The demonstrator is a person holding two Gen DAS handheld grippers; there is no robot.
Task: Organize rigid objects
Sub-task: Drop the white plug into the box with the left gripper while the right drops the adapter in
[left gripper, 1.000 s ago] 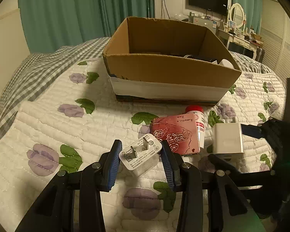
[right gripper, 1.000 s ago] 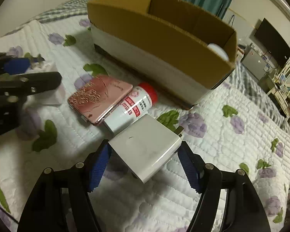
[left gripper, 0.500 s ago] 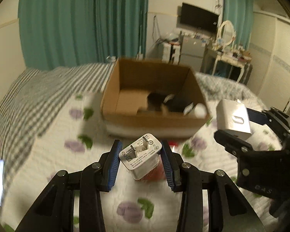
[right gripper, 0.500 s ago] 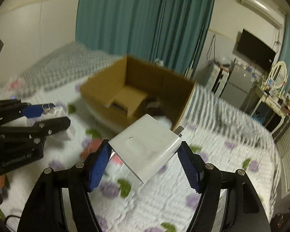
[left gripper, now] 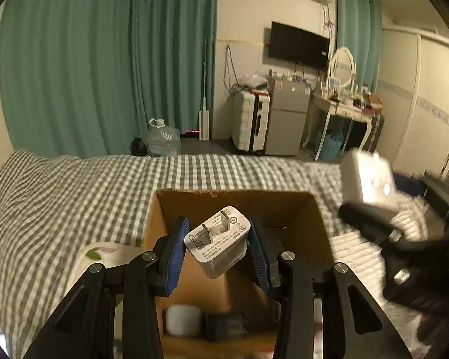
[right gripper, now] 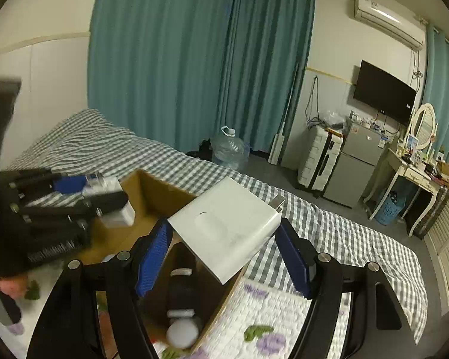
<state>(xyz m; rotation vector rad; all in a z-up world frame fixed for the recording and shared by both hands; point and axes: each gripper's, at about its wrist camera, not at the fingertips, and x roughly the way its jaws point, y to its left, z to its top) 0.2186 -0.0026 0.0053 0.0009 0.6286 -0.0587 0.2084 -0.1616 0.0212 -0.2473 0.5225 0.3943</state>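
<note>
Two grippers: both raised over the cardboard box [left gripper: 284, 209] on the bed [left gripper: 74, 185]
left gripper [left gripper: 217, 246]: pinching small white charger [left gripper: 218, 239], prongs up; above box interior
right gripper [right gripper: 221, 257]: pinching large white charger [right gripper: 224, 227]; above box edge
box contents: white round thing [left gripper: 184, 320], dark items; blurry

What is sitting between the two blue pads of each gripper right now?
Left wrist view: a small white plug charger, prongs up. Right wrist view: a bigger white power adapter. Both hang over the cardboard box.

Blurred right tongs [left gripper: 383, 206], charger [left gripper: 366, 179]
</note>
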